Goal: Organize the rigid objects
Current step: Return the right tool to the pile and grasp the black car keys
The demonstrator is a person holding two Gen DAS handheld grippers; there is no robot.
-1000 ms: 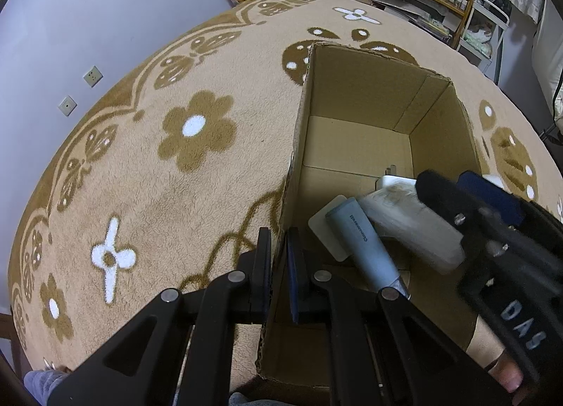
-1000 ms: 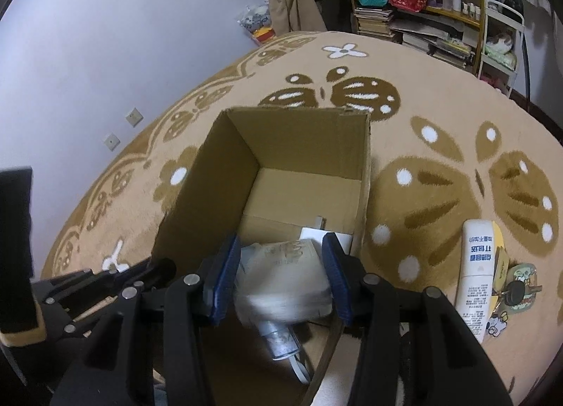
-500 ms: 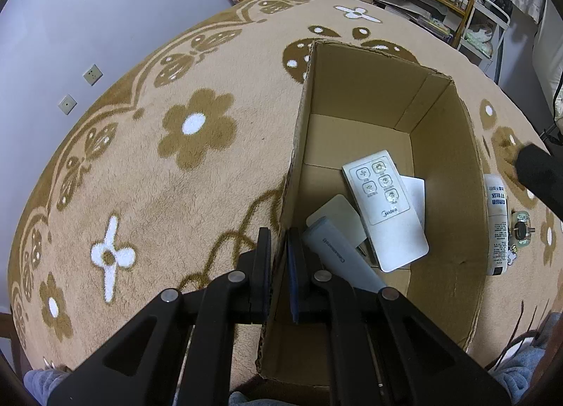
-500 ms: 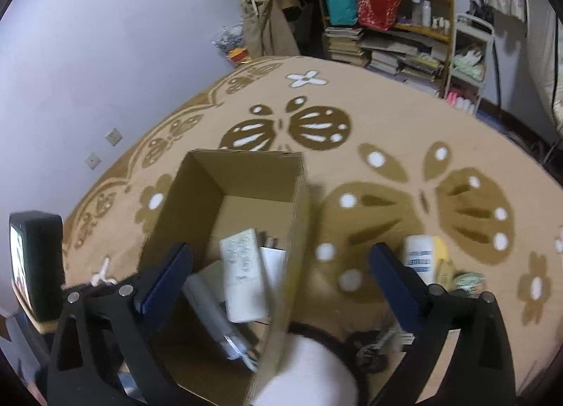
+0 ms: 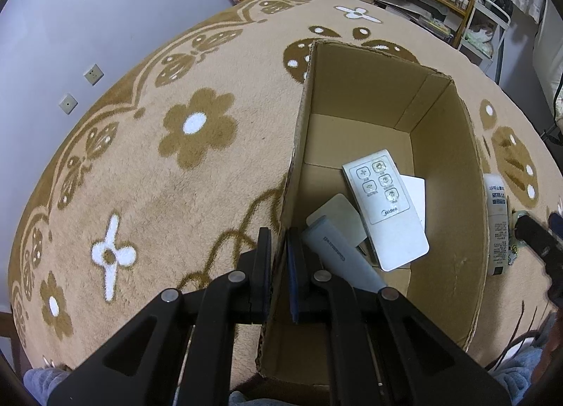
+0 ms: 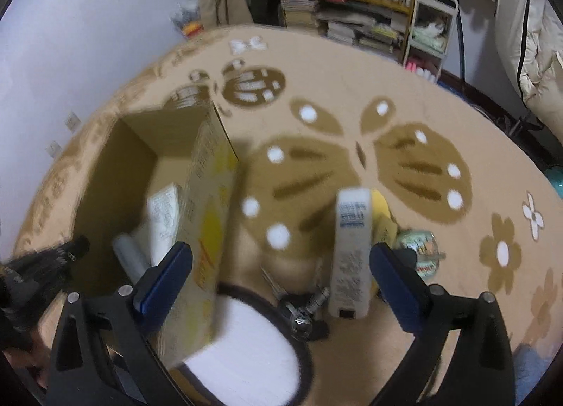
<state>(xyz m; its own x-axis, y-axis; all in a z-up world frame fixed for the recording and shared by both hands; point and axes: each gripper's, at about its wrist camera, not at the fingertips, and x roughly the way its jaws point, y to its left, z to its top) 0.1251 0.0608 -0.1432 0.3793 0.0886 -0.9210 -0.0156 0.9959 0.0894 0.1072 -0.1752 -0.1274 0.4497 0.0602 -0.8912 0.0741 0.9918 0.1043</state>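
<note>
Two tools: left (image 5: 279, 258) pinching box wall (image 5: 295, 173), right (image 6: 281, 265) spread above tube (image 6: 352, 240).

The carpet (image 5: 147, 201) is tan, patterned with brown flowers with white centres and brown butterflies dotted white toward one o'clock. The cardboard box (image 5: 447, 173) is plain brown inside; its outer wall shows yellow print. In it lie a white remote control (image 5: 387, 208) and a pale blue-grey tube (image 5: 337, 254). Gripper pads (image 6: 165, 275) are dark blue.
</note>
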